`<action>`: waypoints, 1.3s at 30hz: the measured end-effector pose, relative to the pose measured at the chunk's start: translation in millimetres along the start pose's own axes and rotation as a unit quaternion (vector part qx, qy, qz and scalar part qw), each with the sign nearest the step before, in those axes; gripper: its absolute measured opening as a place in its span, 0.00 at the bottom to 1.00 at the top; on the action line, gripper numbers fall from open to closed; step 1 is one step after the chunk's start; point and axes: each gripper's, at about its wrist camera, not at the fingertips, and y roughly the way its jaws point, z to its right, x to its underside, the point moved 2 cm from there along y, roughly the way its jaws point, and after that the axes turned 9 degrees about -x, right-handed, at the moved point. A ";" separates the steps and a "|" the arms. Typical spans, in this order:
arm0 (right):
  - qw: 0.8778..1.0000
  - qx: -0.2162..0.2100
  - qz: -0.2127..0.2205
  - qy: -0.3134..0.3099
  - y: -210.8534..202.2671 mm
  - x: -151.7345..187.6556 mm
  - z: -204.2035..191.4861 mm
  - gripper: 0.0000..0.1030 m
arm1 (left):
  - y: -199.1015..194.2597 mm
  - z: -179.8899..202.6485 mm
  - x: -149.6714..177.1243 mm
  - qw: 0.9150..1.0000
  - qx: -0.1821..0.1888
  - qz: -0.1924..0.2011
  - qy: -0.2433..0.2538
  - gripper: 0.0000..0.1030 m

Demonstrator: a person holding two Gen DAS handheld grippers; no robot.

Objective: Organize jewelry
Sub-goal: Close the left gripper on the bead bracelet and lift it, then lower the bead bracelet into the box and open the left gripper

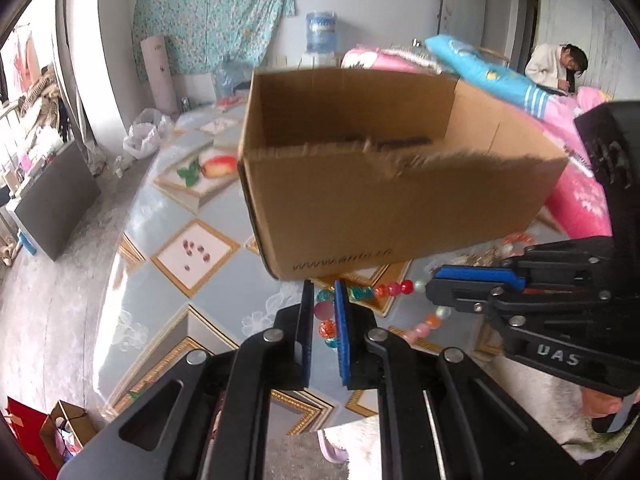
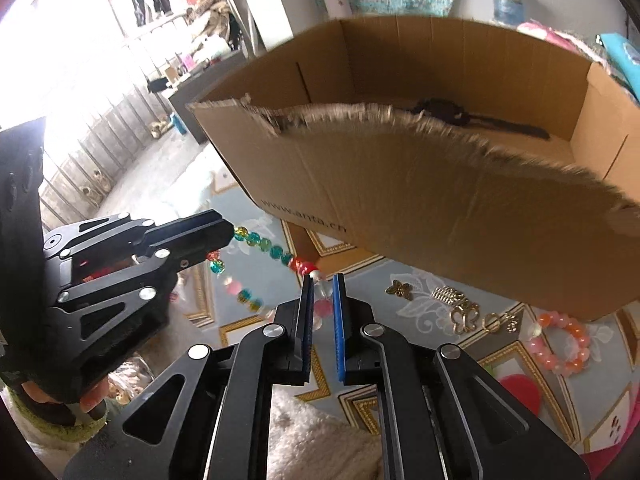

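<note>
A colourful bead bracelet (image 1: 384, 290) hangs stretched between both grippers above the table, in front of an open cardboard box (image 1: 396, 200). My left gripper (image 1: 324, 308) is shut on one end of it. My right gripper (image 2: 322, 292) is shut on the other end; the beads (image 2: 264, 243) run across to the left gripper (image 2: 224, 232). In the left wrist view the right gripper (image 1: 434, 286) enters from the right. The box (image 2: 440, 200) holds a dark item (image 2: 444, 114).
On the patterned tablecloth (image 2: 400, 280) by the box lie gold trinkets (image 2: 464, 308) and a pink-orange bead bracelet (image 2: 560, 344). Pink and blue bedding (image 1: 500, 76) lies behind the box. The table edge drops to the floor at left (image 1: 60, 280).
</note>
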 end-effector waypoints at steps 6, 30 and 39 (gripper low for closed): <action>0.999 -0.023 0.042 -0.021 -40.9 -5.2 -8.3 0.07 | -45.2 3.3 -23.4 0.999 0.003 0.046 0.004 0.09; 0.983 -0.080 -0.164 0.035 33.8 -131.0 67.2 0.08 | 71.2 12.7 -135.3 0.992 0.010 -0.086 0.097 0.10; 0.974 -0.090 -0.191 0.085 62.6 -141.7 74.9 0.12 | 86.4 7.8 -139.2 0.990 -0.012 -0.100 0.095 0.30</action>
